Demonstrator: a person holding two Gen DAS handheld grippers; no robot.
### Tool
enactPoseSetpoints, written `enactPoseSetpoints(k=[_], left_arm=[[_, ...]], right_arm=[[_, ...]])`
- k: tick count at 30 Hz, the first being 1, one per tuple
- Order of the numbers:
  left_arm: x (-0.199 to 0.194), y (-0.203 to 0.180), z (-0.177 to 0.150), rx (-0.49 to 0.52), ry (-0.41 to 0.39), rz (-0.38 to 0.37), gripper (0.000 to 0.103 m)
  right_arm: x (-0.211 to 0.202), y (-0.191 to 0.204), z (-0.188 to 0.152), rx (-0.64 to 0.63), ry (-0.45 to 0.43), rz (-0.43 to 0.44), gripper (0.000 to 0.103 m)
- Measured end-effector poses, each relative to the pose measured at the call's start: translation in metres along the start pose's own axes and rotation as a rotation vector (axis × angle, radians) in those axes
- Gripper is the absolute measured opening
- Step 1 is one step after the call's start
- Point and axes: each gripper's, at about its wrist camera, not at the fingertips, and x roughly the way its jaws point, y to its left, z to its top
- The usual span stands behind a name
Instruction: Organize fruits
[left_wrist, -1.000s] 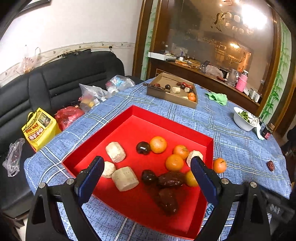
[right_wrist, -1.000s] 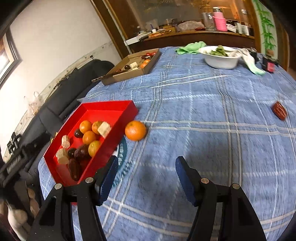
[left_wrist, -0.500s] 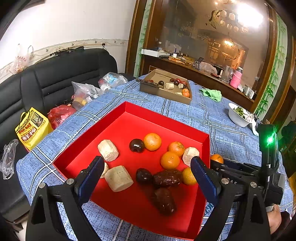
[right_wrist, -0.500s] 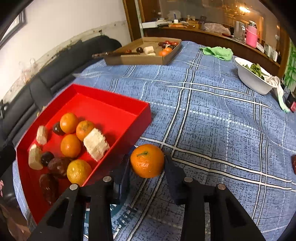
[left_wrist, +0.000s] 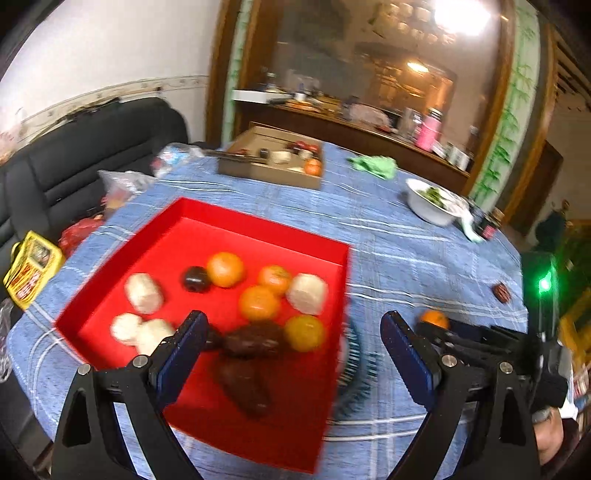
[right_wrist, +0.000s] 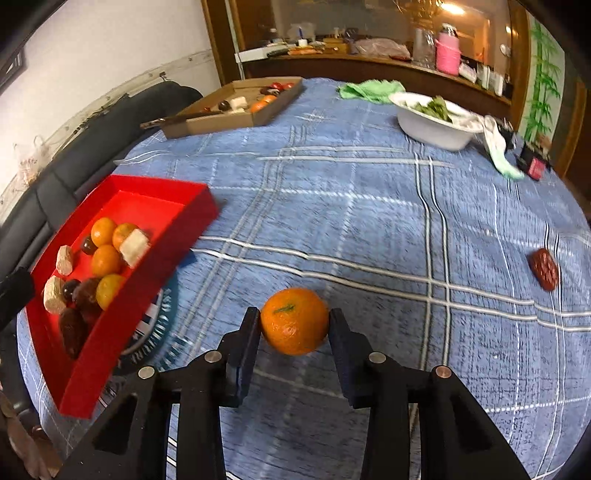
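A: Where do we have the tangerine (right_wrist: 294, 320)?
B: On the blue cloth (right_wrist: 369, 229), just off the red tray's (right_wrist: 110, 339) near right corner, pinched in our right gripper (right_wrist: 293, 325).
A: And our left gripper (left_wrist: 291, 339)?
B: Spread wide, holding nothing, over the tray's near edge.

The right gripper (right_wrist: 294, 326) is now clamping the orange (right_wrist: 294, 320) it was only nearing a second ago. The left gripper (left_wrist: 291, 354) is swinging rightward over the red tray (left_wrist: 258, 229)
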Motion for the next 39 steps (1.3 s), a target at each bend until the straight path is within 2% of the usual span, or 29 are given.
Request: enactPoseSetpoints(k=[2, 3, 5, 10, 13, 17, 21, 30, 35, 37, 38, 39], left_arm=[[0.000, -0.011, 0.000, 0.027, 0.005, -0.019, 0.094], [-0.001, -0.017, -0.001, 0.043, 0.008, -0.032, 0.094], [0.000, -0.024, -0.002, 0.060, 0.012, -0.047, 0.094], [0.011, -0.045, -0.005, 0.101, 0.043, -0.077, 0.094], [0.021, -0.063, -0.006, 0.128, 0.069, -0.137, 0.094], [0.036, -0.083, -0.007, 0.155, 0.101, -0.187, 0.093], [0.055, -0.101, -0.011, 0.205, 0.141, -0.182, 0.086], [0.096, -0.118, -0.015, 0.235, 0.216, -0.171, 0.081], [0.116, -0.133, -0.013, 0.267, 0.247, -0.160, 0.072], [0.122, -0.140, -0.014, 0.295, 0.248, -0.137, 0.063], [0.122, -0.142, -0.015, 0.304, 0.246, -0.135, 0.059], [0.121, -0.144, -0.015, 0.316, 0.244, -0.145, 0.047]], right_arm=[[-0.010, -0.010, -0.001, 0.017, -0.018, 0.030, 0.045], [-0.020, -0.018, 0.000, 0.019, -0.044, 0.039, 0.051], [-0.039, -0.033, 0.000, 0.022, -0.099, 0.030, 0.055], [-0.075, -0.116, 0.004, 0.162, -0.184, -0.073, 0.055], [-0.078, -0.167, 0.004, 0.261, -0.194, -0.116, 0.055], [-0.069, -0.205, 0.007, 0.329, -0.186, -0.147, 0.054], [-0.055, -0.222, 0.011, 0.342, -0.165, -0.164, 0.054], [-0.024, -0.224, 0.013, 0.300, -0.093, -0.140, 0.054], [-0.022, -0.223, 0.014, 0.289, -0.092, -0.153, 0.054], [-0.021, -0.220, 0.014, 0.275, -0.088, -0.168, 0.052], [-0.021, -0.219, 0.014, 0.270, -0.087, -0.178, 0.041], [-0.020, -0.219, 0.014, 0.263, -0.084, -0.188, 0.035]])
